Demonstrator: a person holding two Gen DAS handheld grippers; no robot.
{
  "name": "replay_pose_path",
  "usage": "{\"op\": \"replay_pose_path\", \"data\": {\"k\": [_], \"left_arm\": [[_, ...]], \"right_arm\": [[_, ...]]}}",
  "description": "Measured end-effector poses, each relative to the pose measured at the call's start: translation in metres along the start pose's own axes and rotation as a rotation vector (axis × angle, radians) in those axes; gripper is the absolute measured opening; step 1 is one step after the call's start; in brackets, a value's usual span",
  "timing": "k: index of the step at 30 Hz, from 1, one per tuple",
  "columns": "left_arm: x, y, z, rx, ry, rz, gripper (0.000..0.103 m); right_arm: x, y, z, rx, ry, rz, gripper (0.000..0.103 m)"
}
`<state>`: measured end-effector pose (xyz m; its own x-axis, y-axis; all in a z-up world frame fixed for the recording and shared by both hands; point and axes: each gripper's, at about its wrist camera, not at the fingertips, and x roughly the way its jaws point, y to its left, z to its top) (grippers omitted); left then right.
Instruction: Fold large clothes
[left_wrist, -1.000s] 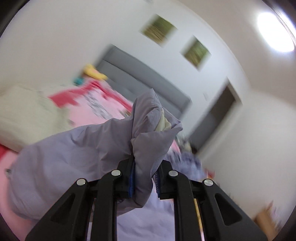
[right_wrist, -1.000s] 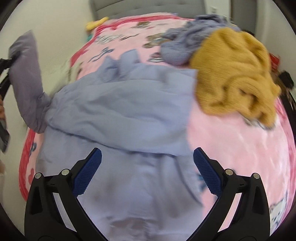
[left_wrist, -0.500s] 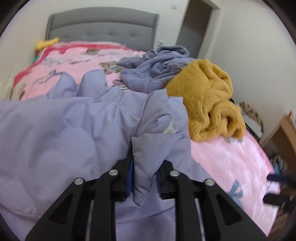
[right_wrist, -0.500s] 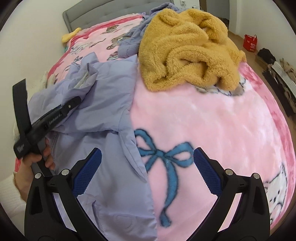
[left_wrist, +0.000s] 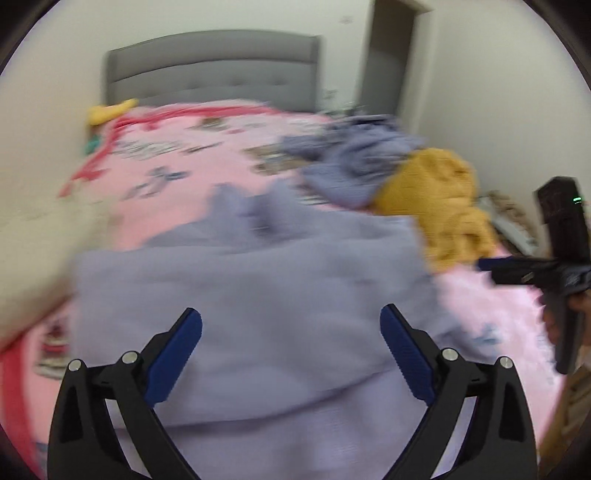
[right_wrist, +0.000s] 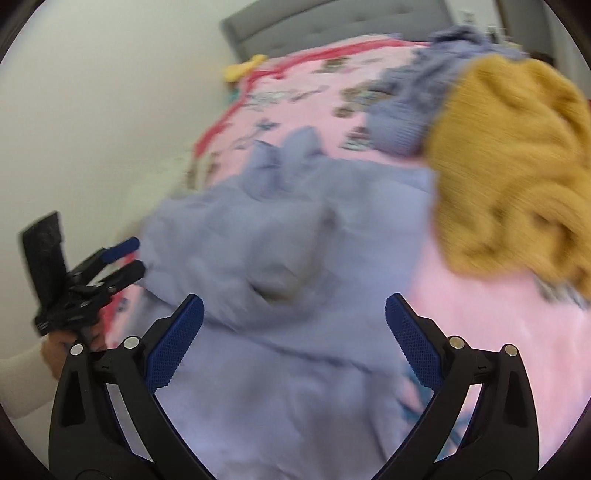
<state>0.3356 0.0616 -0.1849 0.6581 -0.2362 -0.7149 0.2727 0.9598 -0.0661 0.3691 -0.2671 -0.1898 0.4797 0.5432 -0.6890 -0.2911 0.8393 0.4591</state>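
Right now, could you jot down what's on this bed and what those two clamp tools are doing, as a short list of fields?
surface: bed with a pink cartoon-print blanket and a grey padded headboard
garment being folded: lavender padded jacket, lying on the blanket, partly folded over itself
other clothes: mustard fleece garment and a lavender knit sweater, heaped beyond the jacket
left gripper: jaws just opened, nothing between them, jacket released
right gripper: open, above the jacket, holding nothing
picture quality: both views motion-blurred

The bed (left_wrist: 207, 62), covered by a pink blanket (left_wrist: 207, 162), carries a lilac jacket (left_wrist: 258, 295), with a mustard sweater (left_wrist: 439, 206) and purple knit (left_wrist: 354, 162) beside the jacket.
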Motion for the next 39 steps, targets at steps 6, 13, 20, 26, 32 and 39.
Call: {"op": "replay_pose_path", "data": {"k": [6, 13, 20, 26, 32, 39], "left_arm": [[0.014, 0.099, -0.010, -0.326, 0.089, 0.089, 0.095], [0.039, 0.113, -0.053, -0.434, 0.185, 0.127, 0.097], [0.047, 0.101, -0.045, -0.470, 0.155, 0.116, 0.098], [0.053, 0.088, -0.040, -0.469, 0.156, 0.110, 0.098], [0.056, 0.072, -0.045, -0.340, 0.157, 0.128, 0.098], [0.048, 0.067, -0.042, -0.310, 0.182, 0.161, 0.098]], "right_arm": [[0.064, 0.004, 0.033, 0.063, 0.063, -0.044, 0.076], [0.085, -0.006, 0.030, 0.195, 0.077, 0.098, 0.023], [0.043, 0.013, 0.068, 0.173, -0.034, 0.124, 0.013], [0.018, 0.033, 0.072, 0.014, 0.035, -0.079, 0.013], [0.060, -0.020, 0.018, 0.128, 0.159, -0.165, 0.015], [0.064, -0.029, 0.000, 0.186, 0.170, -0.190, 0.047]]}}
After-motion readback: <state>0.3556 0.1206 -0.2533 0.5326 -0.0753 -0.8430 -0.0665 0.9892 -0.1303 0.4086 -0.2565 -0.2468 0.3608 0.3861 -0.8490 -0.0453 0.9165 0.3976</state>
